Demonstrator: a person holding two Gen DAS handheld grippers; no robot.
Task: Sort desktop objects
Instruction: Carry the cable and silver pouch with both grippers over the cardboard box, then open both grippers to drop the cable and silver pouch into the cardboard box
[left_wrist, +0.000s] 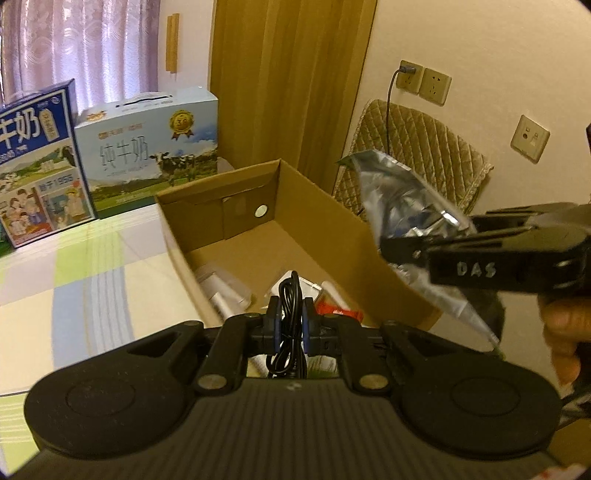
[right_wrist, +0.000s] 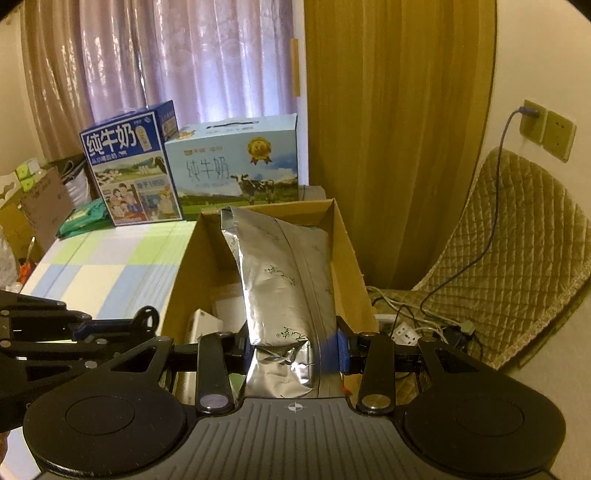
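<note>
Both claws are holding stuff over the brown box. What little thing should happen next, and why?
Probably the left gripper should open and drop the black cable. It is shut on the coiled cable right above the cardboard box, where other items already lie. The right gripper holds the silver foil bag above the box too, so that could follow.
</note>
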